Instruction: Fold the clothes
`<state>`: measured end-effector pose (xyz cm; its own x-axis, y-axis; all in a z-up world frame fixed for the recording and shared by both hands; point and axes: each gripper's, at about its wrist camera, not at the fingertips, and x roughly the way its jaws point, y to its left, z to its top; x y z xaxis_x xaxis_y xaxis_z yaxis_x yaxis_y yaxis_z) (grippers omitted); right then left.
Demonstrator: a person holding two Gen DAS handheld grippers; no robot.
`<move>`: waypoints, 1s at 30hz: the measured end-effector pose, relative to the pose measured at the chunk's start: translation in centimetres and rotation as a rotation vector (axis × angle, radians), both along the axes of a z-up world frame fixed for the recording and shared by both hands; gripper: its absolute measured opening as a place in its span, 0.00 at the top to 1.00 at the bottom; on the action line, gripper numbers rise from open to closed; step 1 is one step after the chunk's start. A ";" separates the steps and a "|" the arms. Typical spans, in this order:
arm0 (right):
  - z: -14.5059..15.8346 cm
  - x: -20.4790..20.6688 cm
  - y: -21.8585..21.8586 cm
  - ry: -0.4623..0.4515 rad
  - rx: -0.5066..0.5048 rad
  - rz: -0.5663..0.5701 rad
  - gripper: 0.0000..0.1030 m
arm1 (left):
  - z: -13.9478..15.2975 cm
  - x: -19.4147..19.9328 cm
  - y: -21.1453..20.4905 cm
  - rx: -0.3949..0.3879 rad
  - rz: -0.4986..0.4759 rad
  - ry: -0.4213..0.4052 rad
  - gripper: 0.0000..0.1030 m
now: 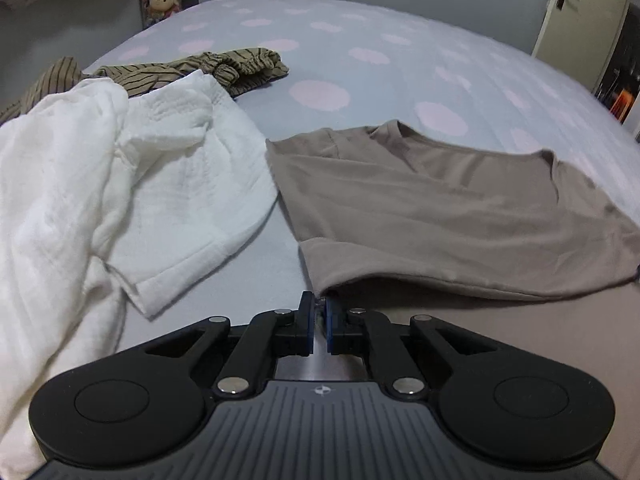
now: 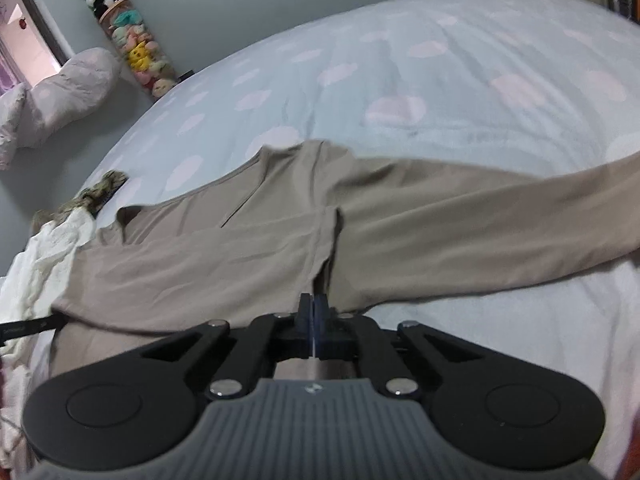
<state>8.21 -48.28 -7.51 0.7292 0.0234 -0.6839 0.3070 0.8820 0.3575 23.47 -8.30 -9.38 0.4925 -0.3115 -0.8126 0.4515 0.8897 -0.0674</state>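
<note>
Jaws of left gripper (image 1: 319,322) and right gripper (image 2: 314,326) pinched tight on taupe shirt (image 1: 452,208) hem, mid-fold on bed (image 1: 360,60). Next, probably: lifting both corners evenly toward the neckline.

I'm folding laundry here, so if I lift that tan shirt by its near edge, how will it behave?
The tan shirt will likely drape limply; it lies flat with soft creases. Probably light, thin fabric. It may drag across the bed sheet.
</note>
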 end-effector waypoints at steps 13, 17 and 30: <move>-1.1 -0.1 -1.8 0.071 -0.082 -0.084 1.00 | -0.2 0.7 2.1 -0.054 0.011 0.074 0.93; -0.4 -0.5 -2.6 0.044 -0.056 -0.103 0.96 | 0.4 0.3 3.6 -0.065 0.034 0.093 0.89; 5.8 -3.7 -10.8 0.037 -0.094 -0.198 0.71 | 3.8 -1.9 5.2 -0.094 0.067 0.030 0.75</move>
